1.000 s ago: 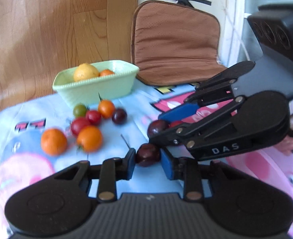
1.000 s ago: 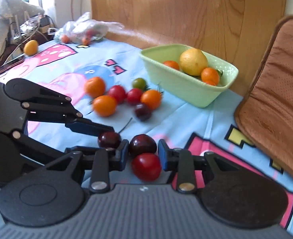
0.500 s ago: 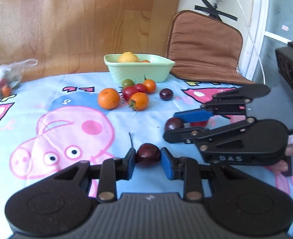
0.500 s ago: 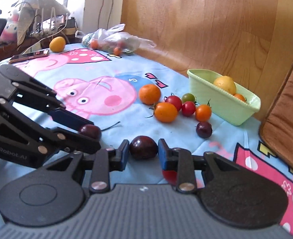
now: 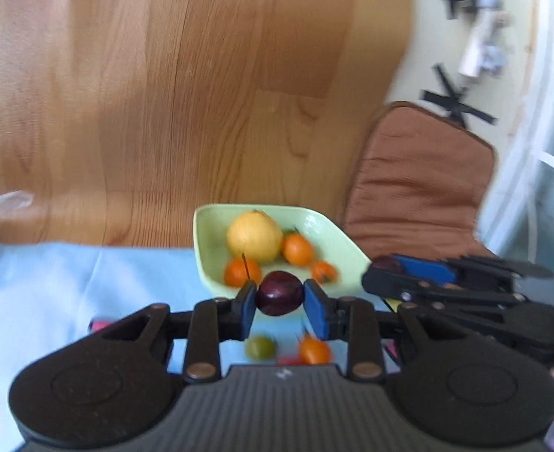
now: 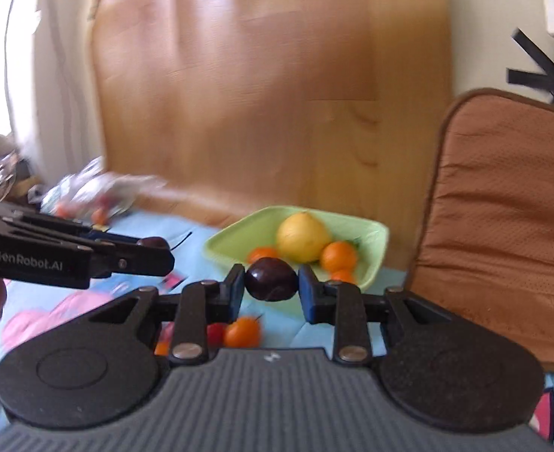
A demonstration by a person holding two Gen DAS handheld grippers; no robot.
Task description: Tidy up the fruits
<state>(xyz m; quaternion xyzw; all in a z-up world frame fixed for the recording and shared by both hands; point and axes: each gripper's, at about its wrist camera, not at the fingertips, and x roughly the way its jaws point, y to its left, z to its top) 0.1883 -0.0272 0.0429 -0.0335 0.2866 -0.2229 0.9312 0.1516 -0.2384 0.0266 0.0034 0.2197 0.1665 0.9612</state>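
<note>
Both grippers are carrying fruit toward the pale green rectangular ceramic dish (image 5: 352,254), which is sitting at the far edge of the light blue cartoon-print tablecloth (image 5: 69,278) against the wood panel. The left gripper (image 5: 280,303) is clamping its blue pads nearly shut on a dark purple round plum with a thin stem (image 5: 279,293); the right gripper (image 6: 271,289) is pinching a second dark purple plum (image 6: 270,278) in the same narrow grip. The dish is lying straight ahead of and below both, its long axis running away from the left wrist camera; already inside are a large yellow citrus (image 5: 254,235) and several small orange fruits (image 5: 296,249). In the left view the right gripper is showing at the dish's right rim, so it is probably nearer the drop. Both tools are pointing moderately downward, jaws level. Loose fruit, a small green tomato (image 5: 260,346) and an orange one (image 5: 314,350), is waiting on the cloth beneath. Frames are blurring with motion.
</note>
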